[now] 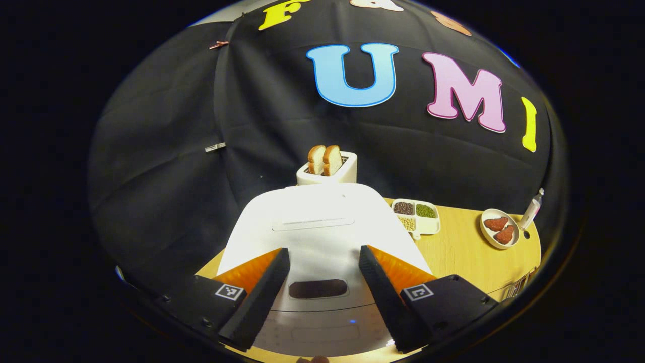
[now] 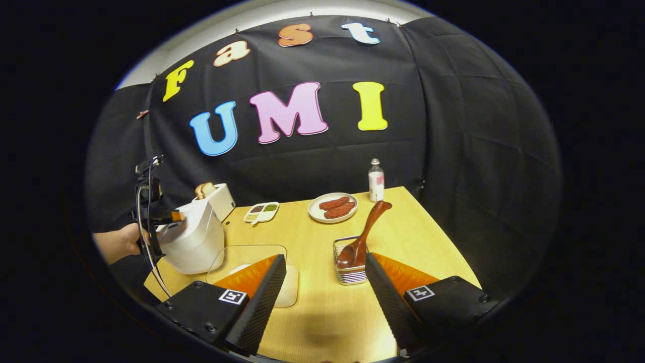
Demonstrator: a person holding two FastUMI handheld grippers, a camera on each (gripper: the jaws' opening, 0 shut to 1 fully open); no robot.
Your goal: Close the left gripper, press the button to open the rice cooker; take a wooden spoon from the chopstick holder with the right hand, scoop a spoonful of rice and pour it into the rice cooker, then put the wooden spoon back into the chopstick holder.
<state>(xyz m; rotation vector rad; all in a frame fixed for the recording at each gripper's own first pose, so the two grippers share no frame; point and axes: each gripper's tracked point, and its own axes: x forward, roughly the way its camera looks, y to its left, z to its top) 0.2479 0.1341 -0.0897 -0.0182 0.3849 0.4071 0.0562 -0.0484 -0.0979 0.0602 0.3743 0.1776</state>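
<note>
Left gripper view: left gripper [image 1: 322, 297], jaws wide apart, ribbed black pads on orange backing, poised above the closed rice cooker [image 1: 322, 237]; smooth white plastic, rounded lid, dark oval button [image 1: 318, 289] between the fingers. Behind it, a white toaster [image 1: 327, 171] with two bread slices. Pale wooden tabletop [image 1: 468, 252]; divided dish of beans [image 1: 417, 216].

Right gripper view: right gripper [image 2: 325, 297], jaws wide apart, empty, over the tabletop. Brown wooden spoon [image 2: 364, 233] leaning in the wire chopstick holder [image 2: 348, 262]. Clear rice container [image 2: 252, 267] beside the cooker. Black cloth wall behind.
</note>
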